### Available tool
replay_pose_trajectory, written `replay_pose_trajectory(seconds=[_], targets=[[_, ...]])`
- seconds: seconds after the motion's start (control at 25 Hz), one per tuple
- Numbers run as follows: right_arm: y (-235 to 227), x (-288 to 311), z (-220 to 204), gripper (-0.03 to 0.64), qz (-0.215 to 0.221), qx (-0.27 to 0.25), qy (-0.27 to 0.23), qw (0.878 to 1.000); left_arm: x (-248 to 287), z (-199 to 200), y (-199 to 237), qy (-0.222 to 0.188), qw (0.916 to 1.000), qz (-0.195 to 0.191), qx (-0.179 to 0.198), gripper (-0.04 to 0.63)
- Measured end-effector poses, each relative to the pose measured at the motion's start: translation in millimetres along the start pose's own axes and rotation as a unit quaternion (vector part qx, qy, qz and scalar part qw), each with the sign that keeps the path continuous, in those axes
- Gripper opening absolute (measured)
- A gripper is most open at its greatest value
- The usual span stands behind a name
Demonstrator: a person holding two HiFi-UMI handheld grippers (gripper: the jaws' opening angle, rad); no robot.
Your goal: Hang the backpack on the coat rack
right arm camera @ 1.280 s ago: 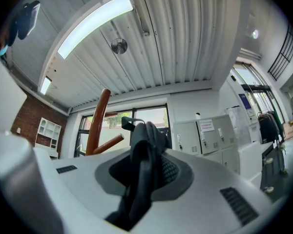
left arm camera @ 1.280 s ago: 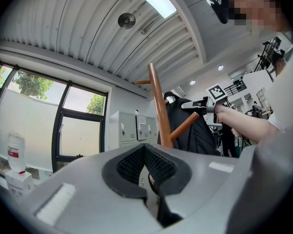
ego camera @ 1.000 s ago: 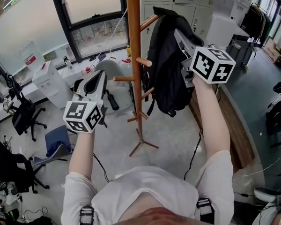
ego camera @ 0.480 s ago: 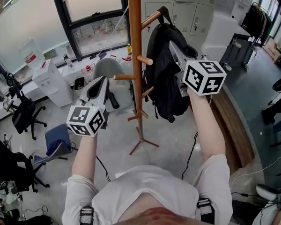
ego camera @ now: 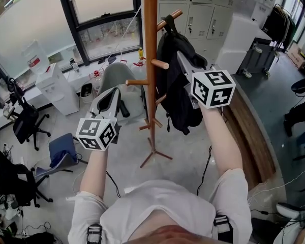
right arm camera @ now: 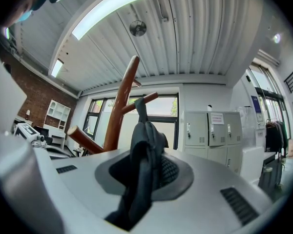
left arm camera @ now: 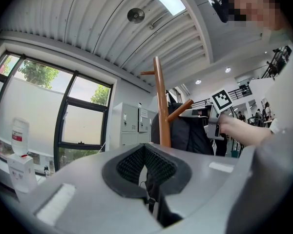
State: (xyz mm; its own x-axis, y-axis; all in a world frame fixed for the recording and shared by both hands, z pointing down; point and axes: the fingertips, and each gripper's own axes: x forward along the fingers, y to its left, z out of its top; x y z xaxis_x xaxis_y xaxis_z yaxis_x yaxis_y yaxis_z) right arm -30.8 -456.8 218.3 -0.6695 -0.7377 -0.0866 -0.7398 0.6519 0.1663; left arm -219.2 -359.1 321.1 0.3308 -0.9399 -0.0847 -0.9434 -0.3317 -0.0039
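A wooden coat rack stands in front of me. The black backpack hangs against its right side, and its top loop lies over the upper slanted peg. My right gripper is shut on a fold of the backpack's dark fabric, which runs up from the jaws towards the peg. My left gripper is left of the pole, apart from the bag. Its pads meet with nothing held. From the left gripper view the rack and backpack are ahead.
Lower pegs stick out of the pole toward me. Grey lockers stand behind the rack, with a wooden bench at the right. A white water dispenser, office chairs and floor cables surround the rack's base.
Both grippers have sunk. The backpack came down and left with the right gripper, and its top loop now rests on the upper peg.
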Motion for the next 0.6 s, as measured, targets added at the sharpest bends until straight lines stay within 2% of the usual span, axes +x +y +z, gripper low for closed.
replay_pose_trajectory(seconds=[0.24, 0.4, 0.6], targets=[[20.7, -0.3, -11.8, 0.075, 0.012, -0.053, 0.021, 0.998, -3.9, -15.0, -6.0, 0.008, 0.9999, -0.002, -0.010, 0.008], [29.2, -2.1, -20.8, 0.087, 0.016, -0.044, 0.028, 0.998, -6.9, -20.9, -10.3, 0.012, 0.9998, -0.004, -0.014, 0.008], [37.2, -12.3, -22.8, 0.192, 0.019, -0.021, 0.023, 0.999, -10.7, -25.5, -14.7, 0.012, 0.9996, -0.004, -0.025, 0.008]])
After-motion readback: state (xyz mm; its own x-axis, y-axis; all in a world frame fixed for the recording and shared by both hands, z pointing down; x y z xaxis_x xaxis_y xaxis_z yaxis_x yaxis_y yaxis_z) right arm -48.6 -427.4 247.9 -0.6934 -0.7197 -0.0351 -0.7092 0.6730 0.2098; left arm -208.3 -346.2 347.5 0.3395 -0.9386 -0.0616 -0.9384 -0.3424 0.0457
